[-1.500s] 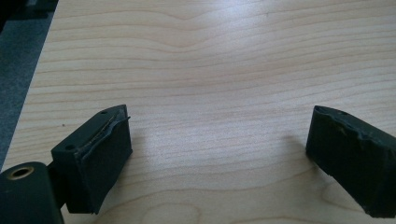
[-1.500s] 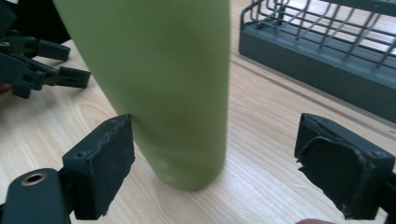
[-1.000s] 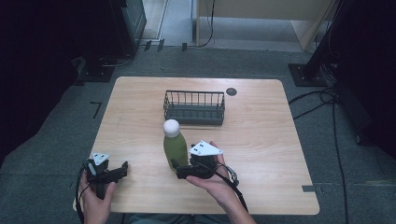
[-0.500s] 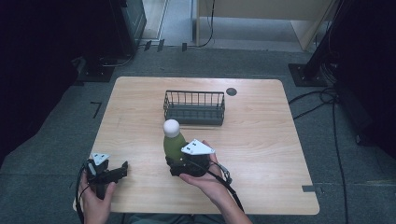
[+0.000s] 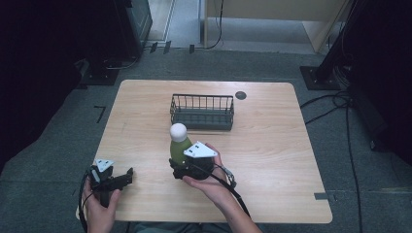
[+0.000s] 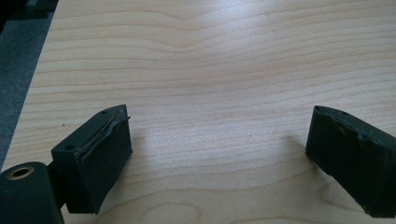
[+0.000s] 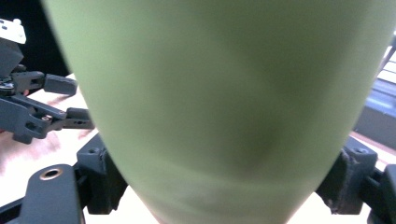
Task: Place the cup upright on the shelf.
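A green bottle (image 5: 178, 147) with a round white cap stands upright on the wooden table (image 5: 277, 145), just in front of a wire basket (image 5: 202, 112). My right gripper (image 5: 177, 170) lies low at the bottle's base, its jaws open, one on each side of it. In the right gripper view the bottle (image 7: 219, 93) is very close between the two black pads (image 7: 100, 179), and whether they touch it is unclear. My left gripper (image 5: 127, 175) rests open near the front left corner, nothing between its jaws (image 6: 219, 154).
The dark wire basket has nothing in it and sits mid-table behind the bottle. A small dark disc (image 5: 240, 95) lies at the far edge. The left gripper (image 7: 70, 100) appears beyond the bottle in the right gripper view. Black equipment and cables ring the table.
My right gripper slid left from beside the bottle until its jaws reached around the bottle's base. The left gripper stayed put.
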`<state>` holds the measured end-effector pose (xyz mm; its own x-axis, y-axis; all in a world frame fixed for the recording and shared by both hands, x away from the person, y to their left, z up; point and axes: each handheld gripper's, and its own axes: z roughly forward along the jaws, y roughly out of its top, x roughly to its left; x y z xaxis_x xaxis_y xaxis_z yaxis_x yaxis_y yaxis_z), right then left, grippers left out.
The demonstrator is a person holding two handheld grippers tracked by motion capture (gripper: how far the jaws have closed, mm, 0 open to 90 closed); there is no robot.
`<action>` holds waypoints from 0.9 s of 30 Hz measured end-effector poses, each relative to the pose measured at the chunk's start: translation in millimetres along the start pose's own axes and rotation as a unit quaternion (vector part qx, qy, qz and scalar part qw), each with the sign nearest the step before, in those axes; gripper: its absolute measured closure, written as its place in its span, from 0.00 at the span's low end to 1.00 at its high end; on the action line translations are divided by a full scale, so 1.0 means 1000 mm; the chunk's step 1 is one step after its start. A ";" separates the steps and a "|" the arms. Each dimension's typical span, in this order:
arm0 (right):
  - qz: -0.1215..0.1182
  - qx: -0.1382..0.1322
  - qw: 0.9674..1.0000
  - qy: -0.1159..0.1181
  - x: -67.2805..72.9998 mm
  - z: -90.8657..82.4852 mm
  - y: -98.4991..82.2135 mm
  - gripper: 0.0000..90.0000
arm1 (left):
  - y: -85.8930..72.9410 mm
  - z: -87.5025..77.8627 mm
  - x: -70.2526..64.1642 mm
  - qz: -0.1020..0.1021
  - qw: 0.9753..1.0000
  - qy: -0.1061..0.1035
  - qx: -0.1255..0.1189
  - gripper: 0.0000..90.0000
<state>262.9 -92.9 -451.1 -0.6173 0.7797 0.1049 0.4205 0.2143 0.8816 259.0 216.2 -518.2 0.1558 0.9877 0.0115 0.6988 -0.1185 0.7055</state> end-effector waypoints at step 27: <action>0.004 -0.020 1.000 -0.010 -0.016 -0.013 0.020 0.22 | 0.000 0.000 0.000 0.000 1.000 0.000 0.001 0.08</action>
<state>272.3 -109.1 -429.2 -0.6006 0.7929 0.1029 0.3983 0.1851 0.8984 259.0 216.2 -518.1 0.1560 0.9877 0.0113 0.6995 -0.1186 0.7048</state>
